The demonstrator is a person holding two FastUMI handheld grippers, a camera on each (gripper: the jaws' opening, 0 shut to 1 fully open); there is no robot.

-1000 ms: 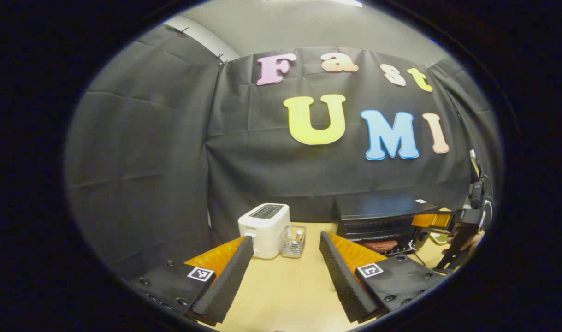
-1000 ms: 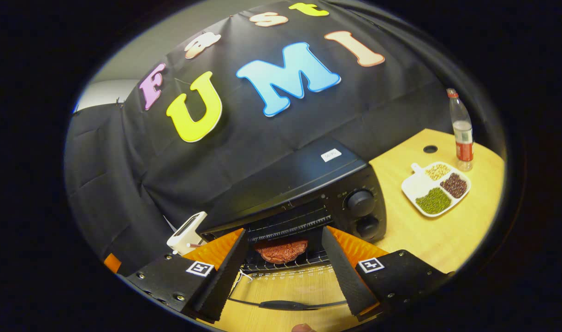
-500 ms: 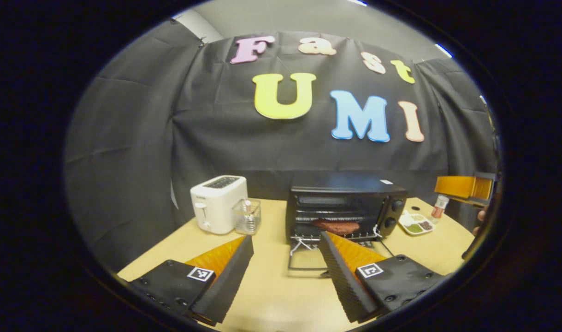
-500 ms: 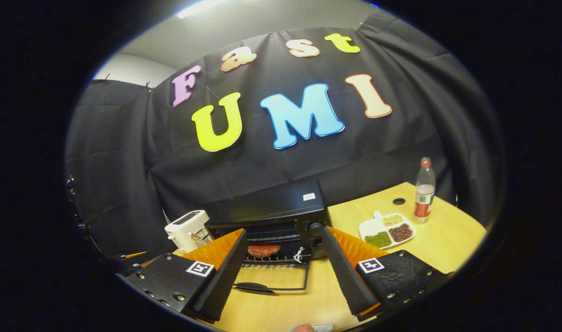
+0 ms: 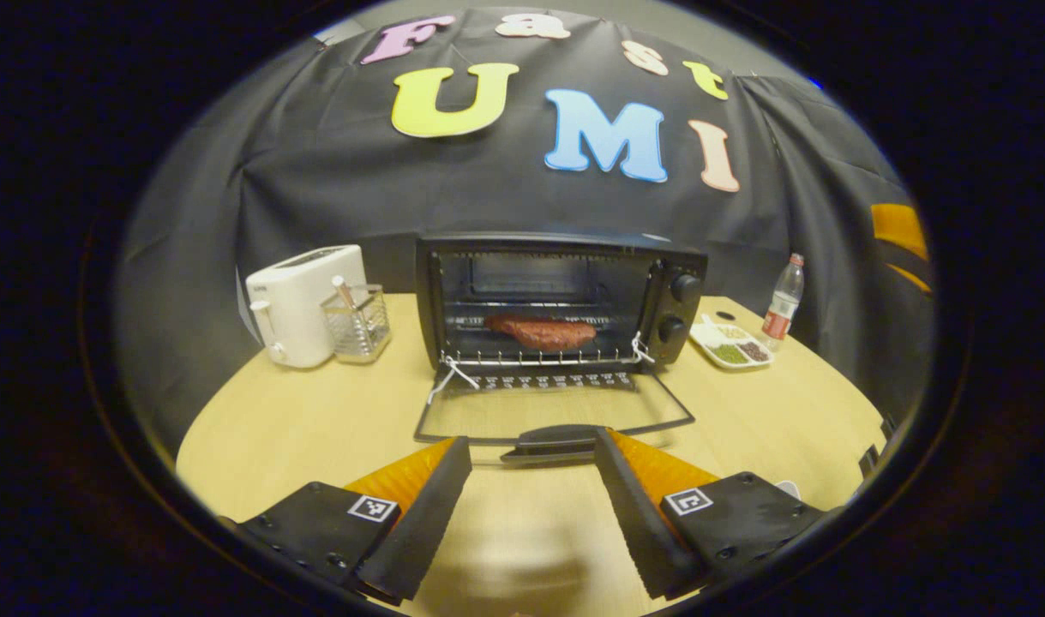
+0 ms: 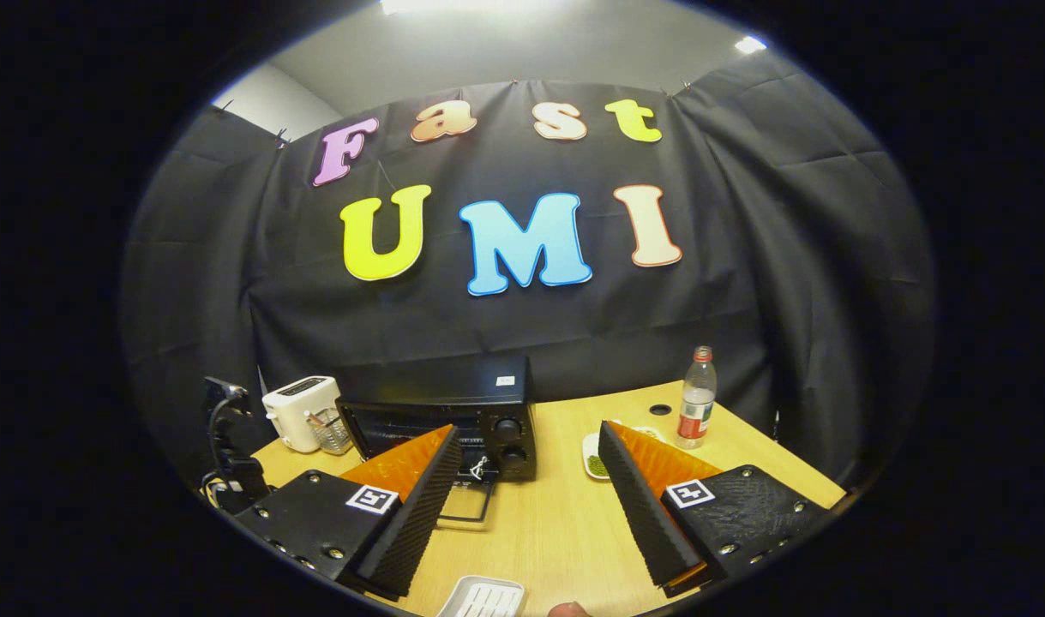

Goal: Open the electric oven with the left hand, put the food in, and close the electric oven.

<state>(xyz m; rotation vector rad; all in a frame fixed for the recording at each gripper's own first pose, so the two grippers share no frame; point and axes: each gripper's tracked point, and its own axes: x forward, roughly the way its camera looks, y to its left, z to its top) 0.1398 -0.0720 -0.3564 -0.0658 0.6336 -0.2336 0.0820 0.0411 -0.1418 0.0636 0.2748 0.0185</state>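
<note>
Over on the left sits a white toaster (image 5: 297, 302) with a clear holder (image 5: 356, 320) just beside it, then the oven (image 5: 559, 296) mid-worktop, its glass door (image 5: 552, 415) folded flat and the meat (image 5: 542, 332) already on the rack inside. The left tool (image 5: 529, 452) hangs wide open with nothing in it, door handle (image 5: 553, 440) right between its fingertips. That's the spot to grab I reckon: stiff bar, light hinged door, glass so no slamming. Right tool (image 6: 529, 463) is spread open and empty too, well back. Further right a divided dish (image 5: 731, 347) and a bottle (image 5: 783, 296) on the pale wood worktop (image 5: 316, 420), black cloth walls behind
</note>
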